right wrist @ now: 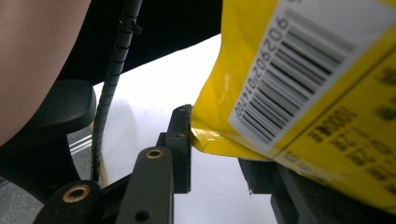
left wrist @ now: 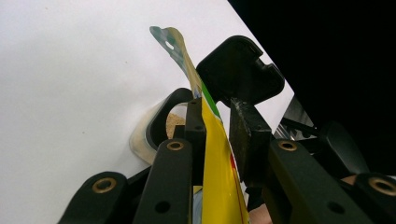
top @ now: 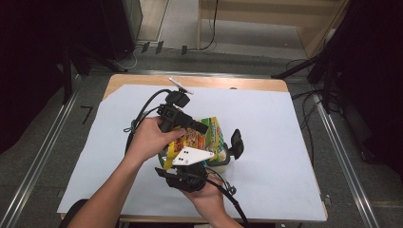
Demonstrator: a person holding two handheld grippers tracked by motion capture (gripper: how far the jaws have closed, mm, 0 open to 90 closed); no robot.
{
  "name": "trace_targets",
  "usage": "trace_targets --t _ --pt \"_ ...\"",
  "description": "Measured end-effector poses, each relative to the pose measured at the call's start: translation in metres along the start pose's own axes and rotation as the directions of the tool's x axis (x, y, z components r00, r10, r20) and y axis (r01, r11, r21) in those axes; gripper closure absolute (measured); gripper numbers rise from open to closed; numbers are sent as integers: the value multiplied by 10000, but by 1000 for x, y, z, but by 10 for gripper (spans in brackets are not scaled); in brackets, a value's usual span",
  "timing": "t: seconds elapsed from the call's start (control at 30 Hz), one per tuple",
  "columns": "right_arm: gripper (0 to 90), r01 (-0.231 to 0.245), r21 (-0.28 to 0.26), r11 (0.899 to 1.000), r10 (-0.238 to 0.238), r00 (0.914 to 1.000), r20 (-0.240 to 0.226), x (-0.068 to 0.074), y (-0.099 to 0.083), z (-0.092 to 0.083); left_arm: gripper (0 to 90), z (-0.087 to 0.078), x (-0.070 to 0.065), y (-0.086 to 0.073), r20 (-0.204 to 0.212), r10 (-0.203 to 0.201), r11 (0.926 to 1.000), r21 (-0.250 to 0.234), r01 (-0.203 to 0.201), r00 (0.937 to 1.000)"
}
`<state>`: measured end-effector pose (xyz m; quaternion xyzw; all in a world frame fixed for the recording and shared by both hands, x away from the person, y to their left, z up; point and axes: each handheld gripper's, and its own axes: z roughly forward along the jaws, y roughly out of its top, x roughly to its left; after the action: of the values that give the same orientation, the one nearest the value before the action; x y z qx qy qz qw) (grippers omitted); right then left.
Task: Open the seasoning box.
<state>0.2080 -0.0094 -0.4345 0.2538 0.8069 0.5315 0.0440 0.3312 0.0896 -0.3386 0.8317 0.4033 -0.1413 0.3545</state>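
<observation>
While both hands meet over the middle of the white paper sheet (top: 285,142) that covers the wooden table (top: 237,83), a yellow-and-green printed plastic snack bag (top: 209,135) sits between the two grippers, raised above a clear container holding tan contents (top: 222,164).

The left gripper (top: 183,124) comes in from the far side. In the left gripper view its jaws stand either side of the bag's flat edge (left wrist: 219,177), with one pad against the film; whether the other pad presses on it cannot be told. The bag's sealed top with its hang hole (left wrist: 169,43) stands up past the jaws.

The right gripper (top: 187,173), carrying a grey three-cornered plate (top: 191,156), approaches from the near side. In the right gripper view the bag's barcode panel (right wrist: 299,74) covers one jaw, and its lower corner touches the other pad; a firm clamp cannot be confirmed.

A black moulded part (left wrist: 240,70) stands directly behind the bag in the left gripper view, over the container (left wrist: 159,126). Black cables (top: 142,111) trail across the sheet.
</observation>
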Motion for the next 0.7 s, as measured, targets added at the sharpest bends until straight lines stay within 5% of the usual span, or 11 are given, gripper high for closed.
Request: trace_targets --t 0.7 --pt "698 -12 -151 9999 13 10000 42 -4 -2 1 778 -3 -6 -1 -286 270 9989 -363 -281 9992"
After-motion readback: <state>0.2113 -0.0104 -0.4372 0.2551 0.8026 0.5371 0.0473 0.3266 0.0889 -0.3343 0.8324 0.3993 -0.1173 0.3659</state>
